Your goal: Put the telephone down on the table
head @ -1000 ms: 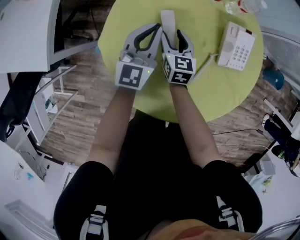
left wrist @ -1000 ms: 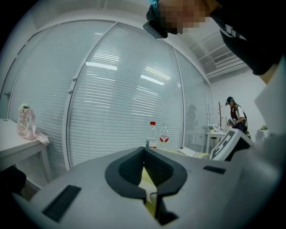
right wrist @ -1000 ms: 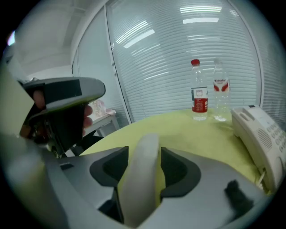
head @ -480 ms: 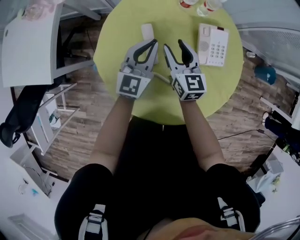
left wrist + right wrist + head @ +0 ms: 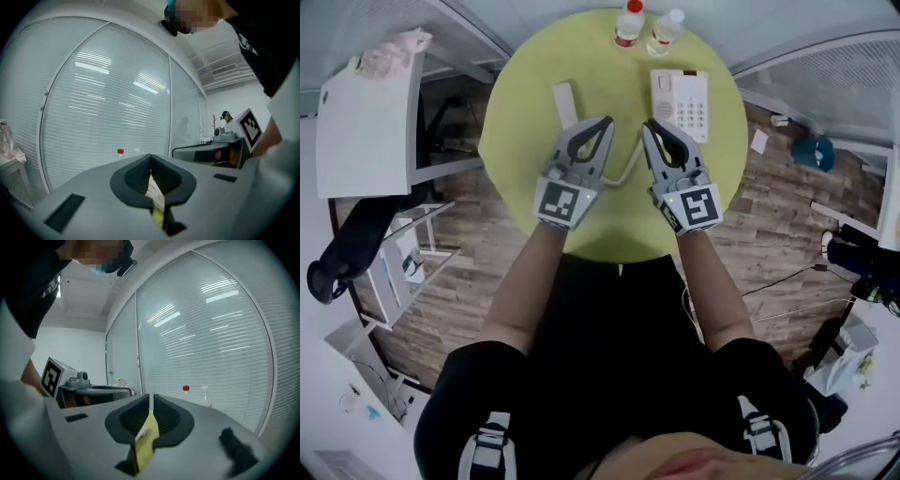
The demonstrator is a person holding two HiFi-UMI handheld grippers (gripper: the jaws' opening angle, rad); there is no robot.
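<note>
Tools hover nearest us over the worktop [image 5: 516,141]: left tool [image 5: 607,122] clenched empty, right tool [image 5: 646,125] closing on nothing. Beyond lie the handset [image 5: 565,103] and, apart, the telephone base [image 5: 679,101]. Farthest stand a red-capped bottle [image 5: 628,21] and a white-capped bottle [image 5: 666,33], contents unclear.

- The table [image 5: 517,141], upper centre, is showing a smooth matt top.
- The telephone [image 5: 680,103] is looking like white plastic.
- The floor [image 5: 769,202], at right, is showing wood planks.
</note>
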